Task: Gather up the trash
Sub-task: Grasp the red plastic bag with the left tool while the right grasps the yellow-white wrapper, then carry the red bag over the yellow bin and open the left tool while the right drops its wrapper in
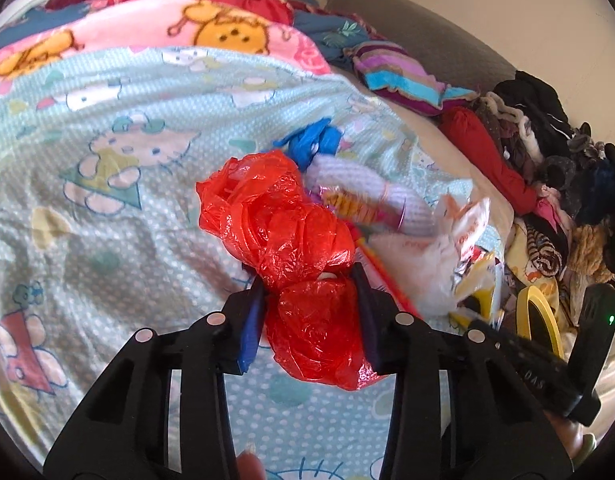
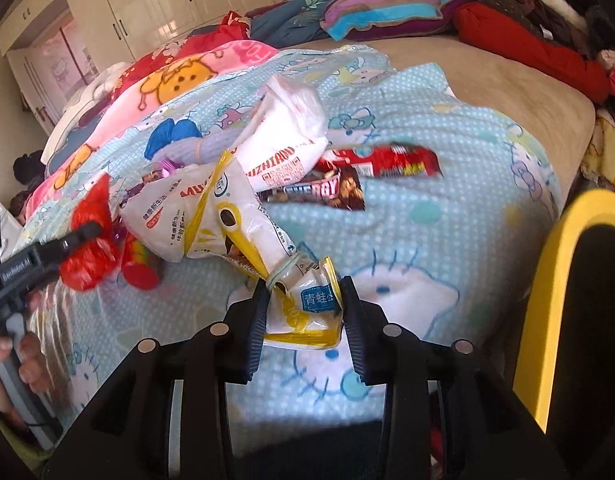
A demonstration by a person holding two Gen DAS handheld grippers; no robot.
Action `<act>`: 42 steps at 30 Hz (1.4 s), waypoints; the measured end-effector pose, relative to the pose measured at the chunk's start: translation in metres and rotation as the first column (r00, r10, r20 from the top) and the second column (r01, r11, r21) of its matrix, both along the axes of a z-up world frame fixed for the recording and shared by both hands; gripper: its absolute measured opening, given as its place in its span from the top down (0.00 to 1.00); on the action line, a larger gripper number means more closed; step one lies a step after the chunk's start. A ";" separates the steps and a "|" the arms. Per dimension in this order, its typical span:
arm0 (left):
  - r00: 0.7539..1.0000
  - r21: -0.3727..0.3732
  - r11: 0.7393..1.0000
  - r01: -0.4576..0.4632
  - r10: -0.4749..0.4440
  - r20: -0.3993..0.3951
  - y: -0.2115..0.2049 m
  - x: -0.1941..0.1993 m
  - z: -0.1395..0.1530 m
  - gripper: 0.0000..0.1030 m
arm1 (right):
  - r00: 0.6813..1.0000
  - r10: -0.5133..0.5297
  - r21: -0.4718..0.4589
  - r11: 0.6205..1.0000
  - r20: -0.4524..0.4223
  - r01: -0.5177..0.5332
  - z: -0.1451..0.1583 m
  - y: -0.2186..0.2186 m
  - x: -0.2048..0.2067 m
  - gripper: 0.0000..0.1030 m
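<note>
While both hands are working over the bed (image 2: 487, 92), the left gripper (image 1: 309, 294) is clenching a crumpled red bag (image 1: 275, 220), its jaws pinching the bag at a waist so 1 lobe is bulging ahead and 1 behind. That film is looking light, soft and slippery, so a bunched fold is the surest hold. Further right, loose wrappers (image 2: 347, 176) are lying in a heap on the blue sheet (image 2: 447, 208). The right gripper (image 2: 303, 304) is grasping a white and yellow pouch (image 2: 235, 216) by its bottom corner, jaws pressing on the flattened seam; it is seeming empty, crinkly and light. At the far right, a yellow-rimmed bin (image 2: 547, 280) is standing beside the bed.
</note>
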State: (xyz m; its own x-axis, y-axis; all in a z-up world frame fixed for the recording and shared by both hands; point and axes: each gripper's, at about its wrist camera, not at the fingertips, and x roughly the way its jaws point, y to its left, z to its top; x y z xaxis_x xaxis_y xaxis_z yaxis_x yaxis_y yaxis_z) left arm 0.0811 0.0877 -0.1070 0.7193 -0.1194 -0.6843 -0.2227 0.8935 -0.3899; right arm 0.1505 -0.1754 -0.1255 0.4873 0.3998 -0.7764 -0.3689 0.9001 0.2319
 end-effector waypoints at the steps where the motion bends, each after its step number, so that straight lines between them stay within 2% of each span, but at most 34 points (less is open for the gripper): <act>1: 1.000 0.007 1.000 0.000 0.000 0.008 0.000 -0.001 0.003 0.69 | 1.000 -0.007 -0.007 1.000 -0.004 0.007 -0.001 -0.001 -0.002 0.67; 6: 0.997 0.023 0.999 0.023 -0.025 0.068 -0.007 -0.006 0.025 0.69 | 1.000 -0.024 -0.060 0.998 0.000 0.024 0.000 -0.004 -0.009 0.67; 13: 0.984 0.064 0.990 0.129 -0.135 0.119 -0.047 -0.004 0.044 0.69 | 0.997 -0.075 -0.109 0.991 0.018 0.077 0.003 -0.016 -0.013 0.67; 21: 0.953 0.116 0.961 0.251 -0.266 0.147 -0.098 -0.006 0.052 0.69 | 0.987 -0.154 -0.041 0.987 0.051 0.156 0.022 -0.050 -0.016 0.67; 34: 0.894 0.172 0.910 0.378 -0.407 0.188 -0.149 -0.014 0.066 0.69 | 0.964 -0.243 0.049 0.970 0.104 0.239 0.059 -0.093 -0.020 0.67; 42: 0.860 0.195 0.880 0.433 -0.468 0.201 -0.174 -0.020 0.071 0.69 | 0.937 -0.332 0.101 0.941 0.105 0.322 0.072 -0.134 -0.024 0.67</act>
State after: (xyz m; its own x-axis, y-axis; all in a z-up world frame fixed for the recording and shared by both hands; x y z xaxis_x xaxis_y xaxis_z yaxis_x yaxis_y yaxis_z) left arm 0.0614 -0.0863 -0.0364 0.7510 -0.3866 -0.5352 0.3002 0.9219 -0.2447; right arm 0.1261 -0.3089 -0.0537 0.6883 0.2621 -0.6764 -0.0867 0.9555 0.2820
